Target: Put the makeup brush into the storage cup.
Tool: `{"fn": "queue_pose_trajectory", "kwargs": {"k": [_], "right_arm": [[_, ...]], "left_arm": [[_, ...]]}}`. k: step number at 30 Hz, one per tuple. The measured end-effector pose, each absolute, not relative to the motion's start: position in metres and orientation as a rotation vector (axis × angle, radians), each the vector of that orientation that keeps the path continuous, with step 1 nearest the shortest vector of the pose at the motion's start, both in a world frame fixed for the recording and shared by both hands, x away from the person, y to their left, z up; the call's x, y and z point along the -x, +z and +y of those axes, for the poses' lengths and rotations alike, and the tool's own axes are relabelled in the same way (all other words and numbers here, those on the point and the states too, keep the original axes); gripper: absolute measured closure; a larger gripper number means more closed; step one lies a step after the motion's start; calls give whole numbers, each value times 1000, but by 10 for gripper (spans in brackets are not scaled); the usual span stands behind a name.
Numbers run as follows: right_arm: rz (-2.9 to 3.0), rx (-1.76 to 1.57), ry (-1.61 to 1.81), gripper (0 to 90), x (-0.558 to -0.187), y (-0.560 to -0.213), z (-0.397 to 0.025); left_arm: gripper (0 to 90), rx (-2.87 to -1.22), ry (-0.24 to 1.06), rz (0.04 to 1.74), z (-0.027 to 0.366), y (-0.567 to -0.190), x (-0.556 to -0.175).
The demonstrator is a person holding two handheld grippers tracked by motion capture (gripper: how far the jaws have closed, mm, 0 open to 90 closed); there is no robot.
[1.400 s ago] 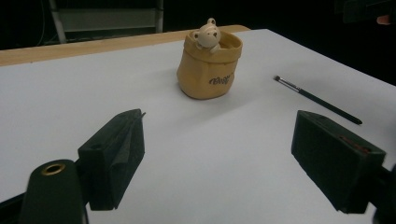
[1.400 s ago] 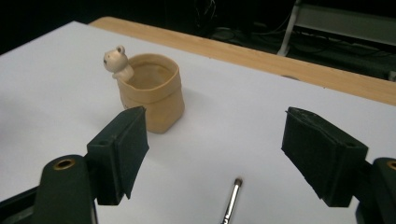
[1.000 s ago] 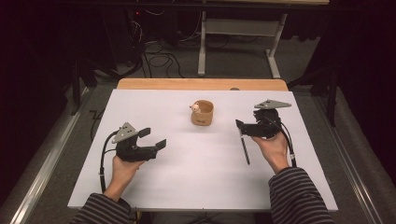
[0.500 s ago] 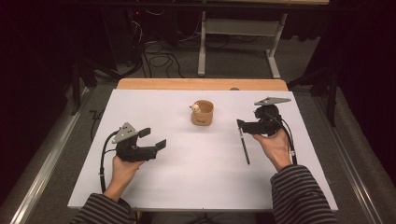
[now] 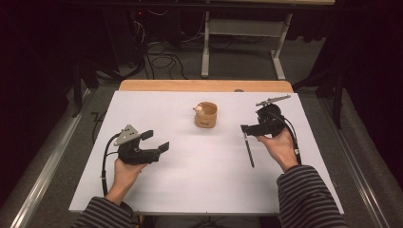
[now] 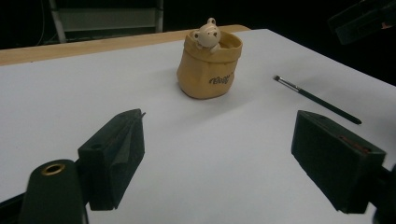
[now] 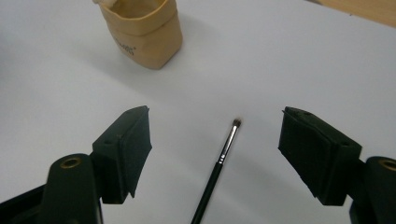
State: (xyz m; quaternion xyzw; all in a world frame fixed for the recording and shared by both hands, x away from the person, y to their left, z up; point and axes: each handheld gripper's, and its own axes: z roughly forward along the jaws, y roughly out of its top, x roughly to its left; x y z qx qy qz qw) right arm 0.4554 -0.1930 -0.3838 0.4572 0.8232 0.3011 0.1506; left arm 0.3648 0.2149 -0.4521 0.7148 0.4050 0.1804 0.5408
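Tan pouch-shaped holder (image 5: pixel 206 115) with small bear figure (image 6: pixel 207 34) mid-surface (image 5: pixel 199 190), nothing blocking, thin black brush (image 7: pixel 215 168) lying flat between my right gripper (image 7: pixel 215 154)'s wide-open jaws, my left gripper (image 6: pixel 219 163) open too, well apart

My right claw (image 5: pixel 248 129) above the brush (image 5: pixel 249 149)
The brush lies flat on the white surface (image 5: pixel 199 175); the tan cup (image 5: pixel 206 115) stands near.

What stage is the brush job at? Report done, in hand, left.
Done: nothing visibly; the brush lies flat on the white table, apart from the tan holder.
In hand: the right tongs hang open above the brush, jaws either side of it, not touching.
Left: probably grasping and lifting it, perhaps into the holder. The left tongs wait open.
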Motion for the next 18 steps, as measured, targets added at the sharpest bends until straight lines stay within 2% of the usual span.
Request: {"fn": "queue_pose_trajectory", "kwargs": {"k": [18], "right_arm": [[2449,-1370,729,287,-458,-378,-187]], "left_arm": [[178,-1699,425,958,215,-451,-364]]}}
